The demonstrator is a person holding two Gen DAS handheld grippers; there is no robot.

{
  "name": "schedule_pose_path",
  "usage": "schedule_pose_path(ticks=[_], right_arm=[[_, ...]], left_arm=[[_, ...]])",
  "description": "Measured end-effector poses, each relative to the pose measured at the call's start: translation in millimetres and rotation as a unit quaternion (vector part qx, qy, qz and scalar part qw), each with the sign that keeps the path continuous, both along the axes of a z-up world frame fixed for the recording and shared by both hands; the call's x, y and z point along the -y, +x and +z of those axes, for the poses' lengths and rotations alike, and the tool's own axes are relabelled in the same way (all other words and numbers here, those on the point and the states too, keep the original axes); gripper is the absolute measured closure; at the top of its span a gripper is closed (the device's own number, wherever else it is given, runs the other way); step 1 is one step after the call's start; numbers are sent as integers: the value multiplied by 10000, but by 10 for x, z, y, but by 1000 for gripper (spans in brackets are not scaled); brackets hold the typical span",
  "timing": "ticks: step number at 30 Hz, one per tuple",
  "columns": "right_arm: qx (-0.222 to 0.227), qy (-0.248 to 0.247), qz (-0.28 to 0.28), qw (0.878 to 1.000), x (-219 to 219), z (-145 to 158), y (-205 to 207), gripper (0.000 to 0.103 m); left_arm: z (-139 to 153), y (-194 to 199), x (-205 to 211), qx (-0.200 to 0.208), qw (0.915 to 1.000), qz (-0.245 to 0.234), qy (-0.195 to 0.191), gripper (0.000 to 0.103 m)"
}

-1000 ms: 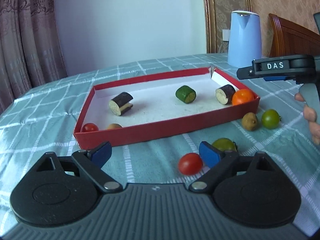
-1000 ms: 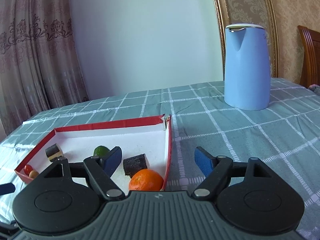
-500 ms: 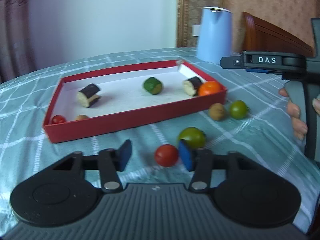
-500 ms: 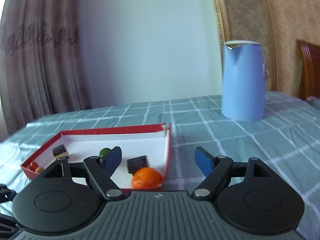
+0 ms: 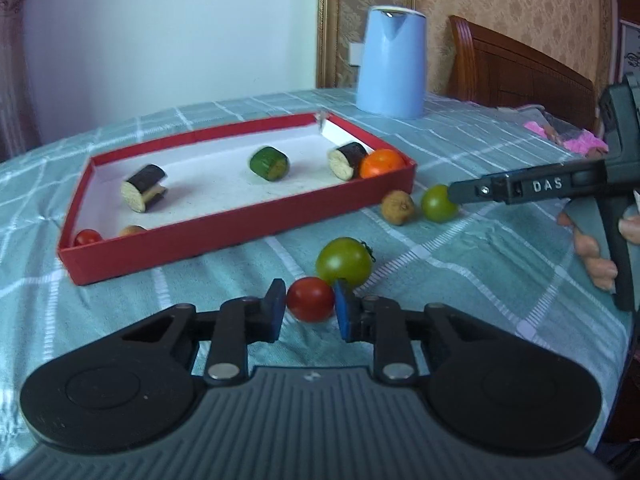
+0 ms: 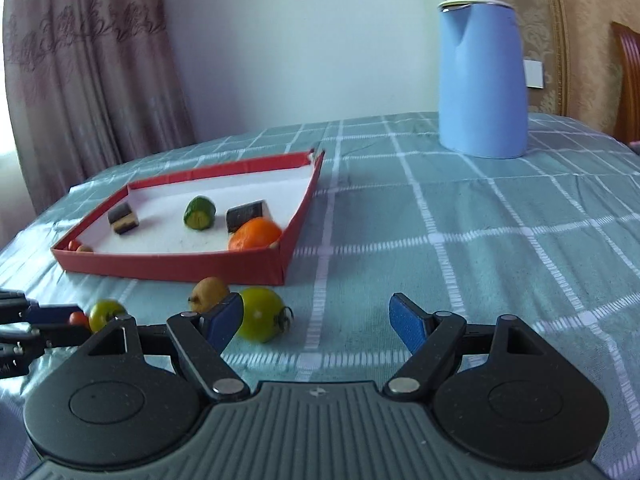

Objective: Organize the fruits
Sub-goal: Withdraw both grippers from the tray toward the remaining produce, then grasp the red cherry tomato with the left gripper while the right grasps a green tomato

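My left gripper (image 5: 308, 306) is shut on a red tomato (image 5: 310, 299) resting on the tablecloth, just in front of a green tomato (image 5: 344, 262). The red tray (image 5: 240, 224) behind holds two aubergine pieces (image 5: 143, 193), a cucumber piece (image 5: 269, 163), an orange (image 5: 382, 163), a small red tomato (image 5: 88, 237) and a brown fruit. A brown fruit (image 5: 397, 208) and a second green tomato (image 5: 438, 203) lie right of the tray. My right gripper (image 6: 316, 318) is open and empty, low over the cloth, with that green tomato (image 6: 260, 313) by its left finger.
A blue kettle (image 6: 482, 80) stands at the back right of the table. A wooden chair back (image 5: 520, 68) stands beyond the table edge. Curtains (image 6: 80, 80) hang at the far left. The left gripper's tips (image 6: 48, 320) show at the left of the right wrist view.
My left gripper moved forward and closed its jaws around the red tomato. My right gripper dropped and pulled back from above the tray toward the green tomato beside it.
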State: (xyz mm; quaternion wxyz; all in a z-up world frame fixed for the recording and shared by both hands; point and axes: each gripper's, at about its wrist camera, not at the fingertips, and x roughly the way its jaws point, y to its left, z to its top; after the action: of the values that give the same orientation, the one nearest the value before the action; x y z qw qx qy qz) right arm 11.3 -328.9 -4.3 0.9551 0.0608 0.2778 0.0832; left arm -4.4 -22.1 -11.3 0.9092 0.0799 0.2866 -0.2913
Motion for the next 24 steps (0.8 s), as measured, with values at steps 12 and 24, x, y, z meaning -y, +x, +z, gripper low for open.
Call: schedule_pose_path(ticks=[12, 24], right_arm=[[109, -544, 403, 9976, -225, 1, 44, 23], [-165, -979, 769, 9921, -520, -94, 123, 32]], left_arm=[[-13, 9, 21, 51, 9996, 209, 154, 81], [6, 116, -150, -62, 9968, 796, -41, 81]])
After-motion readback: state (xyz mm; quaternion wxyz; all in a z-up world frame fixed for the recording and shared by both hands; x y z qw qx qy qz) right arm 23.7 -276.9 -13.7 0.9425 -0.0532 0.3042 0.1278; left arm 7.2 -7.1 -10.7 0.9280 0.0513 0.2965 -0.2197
